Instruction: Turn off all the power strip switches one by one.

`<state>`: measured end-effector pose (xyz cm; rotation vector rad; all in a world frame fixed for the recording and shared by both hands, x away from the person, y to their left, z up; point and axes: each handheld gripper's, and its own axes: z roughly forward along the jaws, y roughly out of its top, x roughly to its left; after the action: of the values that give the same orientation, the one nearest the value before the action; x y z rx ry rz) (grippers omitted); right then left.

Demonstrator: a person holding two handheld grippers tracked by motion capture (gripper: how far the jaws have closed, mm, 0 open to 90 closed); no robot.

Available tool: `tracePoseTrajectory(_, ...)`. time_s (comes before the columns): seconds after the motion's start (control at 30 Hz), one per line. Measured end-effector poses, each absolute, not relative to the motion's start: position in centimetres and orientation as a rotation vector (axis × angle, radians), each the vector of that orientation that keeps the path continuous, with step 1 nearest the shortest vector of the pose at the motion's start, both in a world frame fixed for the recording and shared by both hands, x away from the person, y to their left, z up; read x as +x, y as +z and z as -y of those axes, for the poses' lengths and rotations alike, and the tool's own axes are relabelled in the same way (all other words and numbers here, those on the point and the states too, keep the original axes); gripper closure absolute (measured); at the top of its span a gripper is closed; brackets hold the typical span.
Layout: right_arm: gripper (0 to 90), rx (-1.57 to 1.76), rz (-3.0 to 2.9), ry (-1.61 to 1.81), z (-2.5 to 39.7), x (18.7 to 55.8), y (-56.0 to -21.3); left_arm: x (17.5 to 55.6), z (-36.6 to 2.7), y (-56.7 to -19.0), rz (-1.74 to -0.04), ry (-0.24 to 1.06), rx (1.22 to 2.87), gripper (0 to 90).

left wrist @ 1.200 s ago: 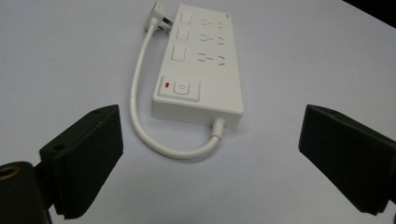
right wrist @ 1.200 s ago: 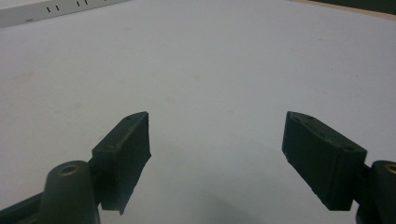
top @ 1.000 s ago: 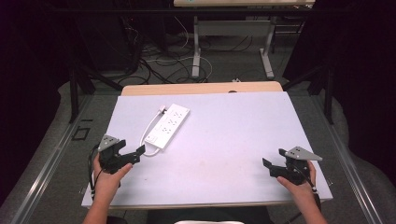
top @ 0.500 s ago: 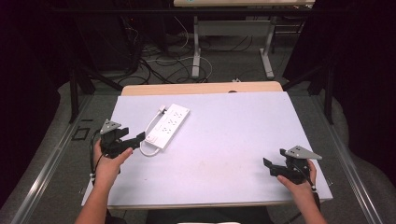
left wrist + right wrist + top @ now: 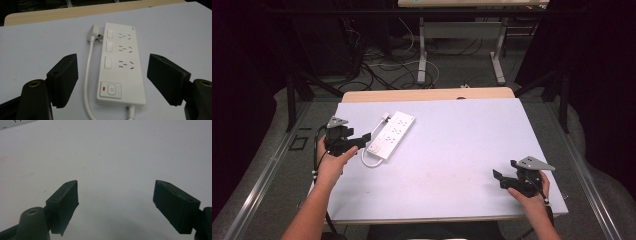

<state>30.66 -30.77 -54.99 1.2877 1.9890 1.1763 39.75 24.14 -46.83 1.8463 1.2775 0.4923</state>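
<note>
Left gripper [image 5: 364, 138] lined up on the white power strip [image 5: 391, 134], jaws wide apart, the strip's switch end sitting between them in the left gripper view and not yet touched. Strip lying flat on the pale table sheet [image 5: 452, 150], far-left part, angled with its plug end away from the person. Right gripper [image 5: 498, 178] parked near the front right corner, well apart from the strip, jaws also spread, nothing between them.

Handling, as a judgement: rigid plastic shell, light, smooth and likely a bit slippery on the sheet, so prone to skate if nudged from one side. Best hold probably across the narrow width, near the power button [image 5: 112, 89], long sides flat enough for the pads. Short white cord [image 5: 87, 75] looping back beside the body, soft and floppy, its plug [image 5: 93, 33] resting against the far end (liable to trail and snag if the strip is lifted).

Markings: red indicator beside the button, power symbol on it. Tiny mark at the far corner, too small to read. No legible brand.
</note>
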Motion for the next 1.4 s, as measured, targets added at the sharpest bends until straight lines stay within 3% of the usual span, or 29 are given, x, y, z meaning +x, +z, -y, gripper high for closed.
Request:
tracePoseTrajectory(0.47,18.8,1.338,-1.987,1.186,30.9,30.8,-55.5,41.7,-24.1,-47.0,-1.351,0.379,1.939,38.3)
tracePoseTrajectory(1.17,18.7,1.35,-2.013,1.188,30.6,31.1,-55.8,43.4,-23.6,-49.2,-1.434,0.314,2.053,84.2)
tracePoseTrajectory(1.4,18.7,1.356,-2.006,1.188,30.6,31.1,-55.9,43.5,-23.2,-49.5,-1.442,0.281,2.07,90.0)
